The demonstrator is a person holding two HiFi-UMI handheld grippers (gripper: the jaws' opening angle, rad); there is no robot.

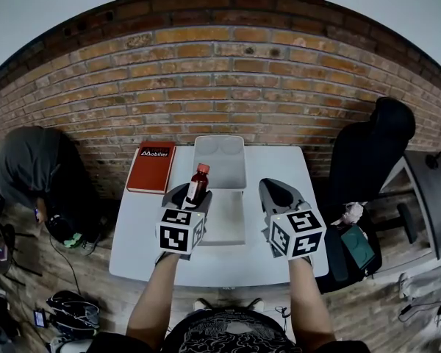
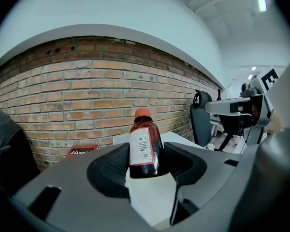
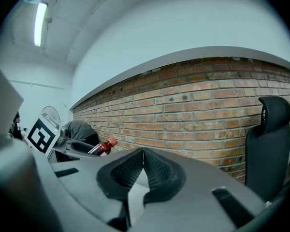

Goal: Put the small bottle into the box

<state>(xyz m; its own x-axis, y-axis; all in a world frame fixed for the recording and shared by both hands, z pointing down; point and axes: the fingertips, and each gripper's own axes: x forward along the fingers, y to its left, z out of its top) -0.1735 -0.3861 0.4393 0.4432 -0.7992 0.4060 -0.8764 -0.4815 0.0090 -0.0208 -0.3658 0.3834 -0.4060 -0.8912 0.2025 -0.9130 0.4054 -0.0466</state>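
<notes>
Carrying step: the left hand-held gripper clamps the small bottle upright above the tabletop, just short of the white box. The right hand-held gripper is closed and empty. Next, I judge: carry forward, lower, release.

Office/studio-type rm: bare brick wall, white table, black office chair, cables on wood floor.
</notes>
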